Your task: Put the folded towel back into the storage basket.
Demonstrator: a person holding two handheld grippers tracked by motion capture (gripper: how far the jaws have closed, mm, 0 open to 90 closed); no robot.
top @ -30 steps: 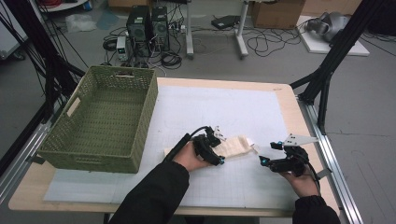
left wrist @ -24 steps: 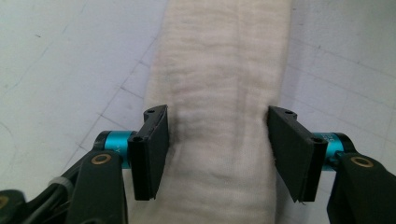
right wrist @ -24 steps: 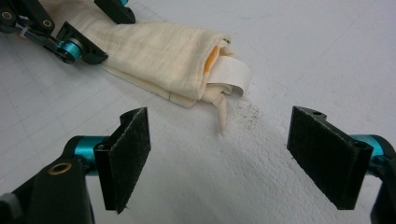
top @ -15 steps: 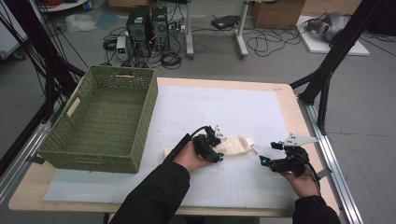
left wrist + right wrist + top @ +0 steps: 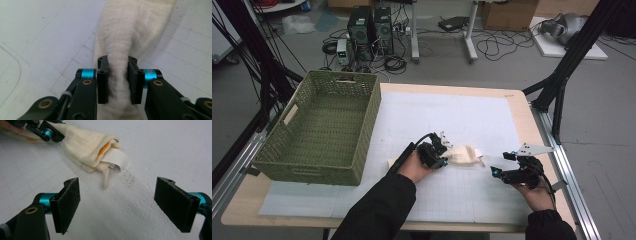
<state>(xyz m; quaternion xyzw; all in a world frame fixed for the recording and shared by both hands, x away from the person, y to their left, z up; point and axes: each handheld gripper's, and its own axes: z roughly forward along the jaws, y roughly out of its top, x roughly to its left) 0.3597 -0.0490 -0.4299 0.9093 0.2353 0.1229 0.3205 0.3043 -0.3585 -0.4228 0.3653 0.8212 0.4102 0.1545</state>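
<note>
A cream cloth (image 5: 463,155) lies crumpled on the white mat near the table's middle front. My left gripper (image 5: 438,156) is shut on its left part; in the left gripper view the cloth (image 5: 130,32) is pinched into a ridge between the two jaws of the left gripper (image 5: 117,82). My right gripper (image 5: 501,172) hovers to the right of the cloth, apart from it, jaws wide open. In the right gripper view the cloth (image 5: 85,143) shows an orange patch and a white label at its near end, ahead of the right gripper (image 5: 123,202).
A green woven basket (image 5: 372,112) stands on the table's left part. The white mat (image 5: 452,115) covers most of the wooden table (image 5: 524,112). A dark smudge (image 5: 128,179) marks the mat near the cloth. Metal rails run along both table sides.
</note>
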